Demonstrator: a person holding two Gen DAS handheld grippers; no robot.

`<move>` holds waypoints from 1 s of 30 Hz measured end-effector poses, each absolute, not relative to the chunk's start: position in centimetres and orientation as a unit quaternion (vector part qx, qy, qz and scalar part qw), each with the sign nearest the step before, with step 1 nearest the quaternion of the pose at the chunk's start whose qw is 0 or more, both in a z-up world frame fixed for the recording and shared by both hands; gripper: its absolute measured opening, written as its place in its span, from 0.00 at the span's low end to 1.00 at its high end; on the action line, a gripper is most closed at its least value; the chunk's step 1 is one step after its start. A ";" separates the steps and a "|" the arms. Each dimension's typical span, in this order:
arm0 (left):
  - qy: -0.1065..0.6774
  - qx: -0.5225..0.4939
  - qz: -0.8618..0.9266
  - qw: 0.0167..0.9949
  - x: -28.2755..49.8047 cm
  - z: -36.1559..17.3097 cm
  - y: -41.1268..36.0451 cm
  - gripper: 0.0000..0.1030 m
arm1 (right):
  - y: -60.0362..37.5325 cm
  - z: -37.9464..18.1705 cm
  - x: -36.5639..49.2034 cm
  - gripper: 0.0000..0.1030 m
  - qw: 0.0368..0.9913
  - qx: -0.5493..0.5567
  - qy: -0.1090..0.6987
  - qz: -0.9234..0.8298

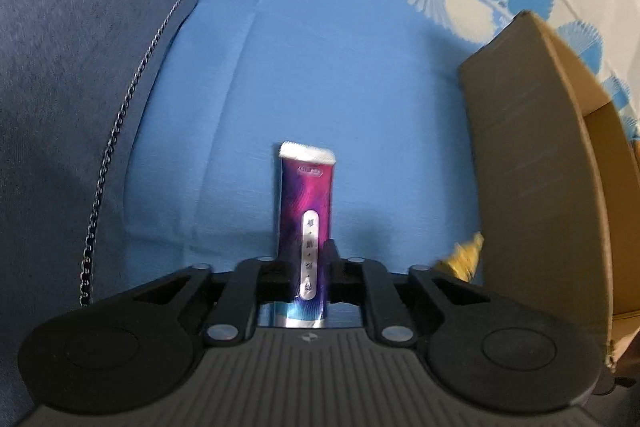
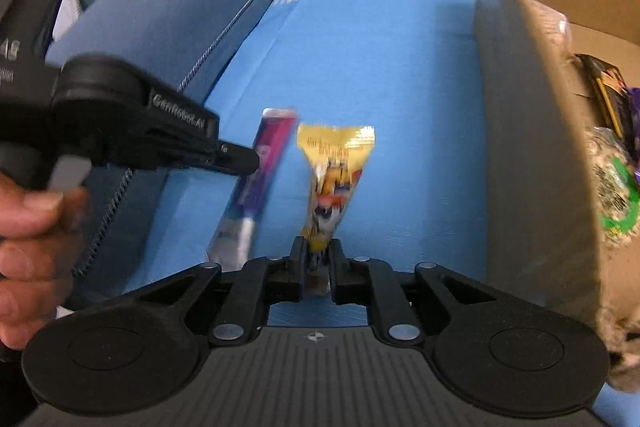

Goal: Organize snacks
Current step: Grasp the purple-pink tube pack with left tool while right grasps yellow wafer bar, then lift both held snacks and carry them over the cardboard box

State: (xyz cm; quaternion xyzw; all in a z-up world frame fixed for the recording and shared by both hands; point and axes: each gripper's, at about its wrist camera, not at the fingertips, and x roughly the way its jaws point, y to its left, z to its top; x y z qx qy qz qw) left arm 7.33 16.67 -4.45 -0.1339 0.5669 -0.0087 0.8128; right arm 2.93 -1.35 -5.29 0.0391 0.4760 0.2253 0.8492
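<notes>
Both held snacks lay left of the open brown cardboard box (image 2: 532,115); seen from the right wrist, the box stood at about 2 o'clock from the jaws, its near wall rising between the packets and the inside. The right gripper (image 2: 318,259) had its jaws clamped on the bottom tip of a yellow foil snack packet (image 2: 334,179), long axis running straight out toward 12 o'clock, wide sealed end farthest away. The right gripper looked nearer the box.

The left gripper (image 1: 306,267) was clamped on the lower part of a long purple-and-magenta foil stick packet (image 1: 307,203), long axis also toward 12 o'clock, white sealed end at the far tip. In the right wrist view that left gripper came in from 9 o'clock, gripped by a person's hand (image 2: 28,243), with the stick packet just beside the yellow one, apart. From the left wrist view the box sat at 3 o'clock, a scrap of the yellow packet showing at its foot.

Both packets hung above a bed sheet, plain blue with white-and-blue fan pattern (image 1: 320,67) at the far edge. A blue-grey cushion with a zip along its edge (image 1: 80,67) lay at 9 to 10 o'clock. Several wrapped snacks (image 2: 612,195) were already in the box. Likely obstacle: the box's near wall, which both packets would have to clear. Frames blurred.
</notes>
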 end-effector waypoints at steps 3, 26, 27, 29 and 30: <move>0.568 -0.127 -0.002 0.813 7.7 -4.5 16.4 0.18 | -0.9 -5.4 3.4 0.15 0.855 0.027 0.468 0.224; 0.583 -0.082 0.003 0.808 8.5 -5.5 15.3 0.45 | 1.0 -7.3 4.6 0.19 0.863 -0.036 0.463 0.201; 0.584 -0.080 0.003 0.808 8.6 -5.6 15.2 0.45 | 1.1 -7.3 4.5 0.13 0.863 -0.041 0.462 0.200; 0.584 -0.077 0.003 0.808 8.6 -5.6 15.1 0.45 | 1.0 -7.1 4.5 0.13 0.865 -0.040 0.460 0.198; 0.584 -0.076 0.003 0.808 8.7 -5.6 15.1 0.45 | 0.8 -7.0 4.5 0.13 0.865 -0.038 0.459 0.198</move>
